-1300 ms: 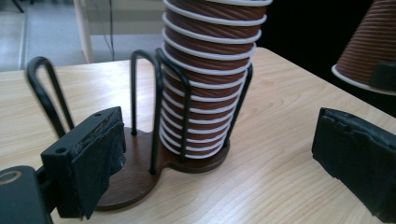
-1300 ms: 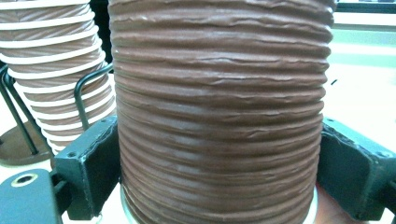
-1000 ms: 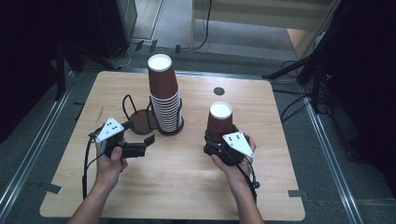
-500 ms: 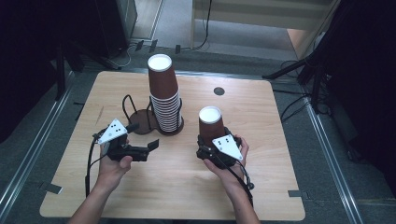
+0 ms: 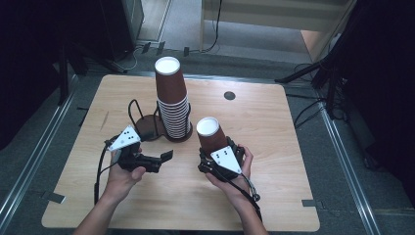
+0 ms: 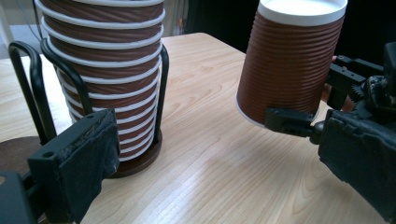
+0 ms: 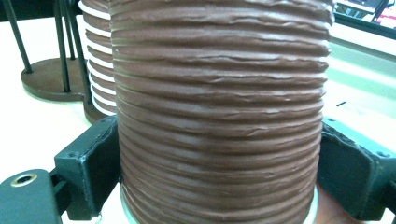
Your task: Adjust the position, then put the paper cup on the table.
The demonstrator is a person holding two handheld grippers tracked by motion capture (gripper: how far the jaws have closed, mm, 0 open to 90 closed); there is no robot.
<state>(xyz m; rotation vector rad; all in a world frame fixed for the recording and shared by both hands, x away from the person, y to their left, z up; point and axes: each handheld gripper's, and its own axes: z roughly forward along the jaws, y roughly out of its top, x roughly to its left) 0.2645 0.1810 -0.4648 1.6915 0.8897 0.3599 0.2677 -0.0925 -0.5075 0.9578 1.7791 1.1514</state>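
Cup point(image 5: 211, 138) in R tool point(image 5: 219, 157)

The right hand-held gripper point(image 7: 219, 177) clamps a ribbed brown cup point(image 7: 219, 107), cup stack point(image 7: 95, 70) behind.

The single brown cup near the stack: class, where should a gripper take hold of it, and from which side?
Grip the ribbed wall of the single cup low, near its wider rolled rim, coming in level from the person's side as the right gripper does; it stands upside down, tapering upward.
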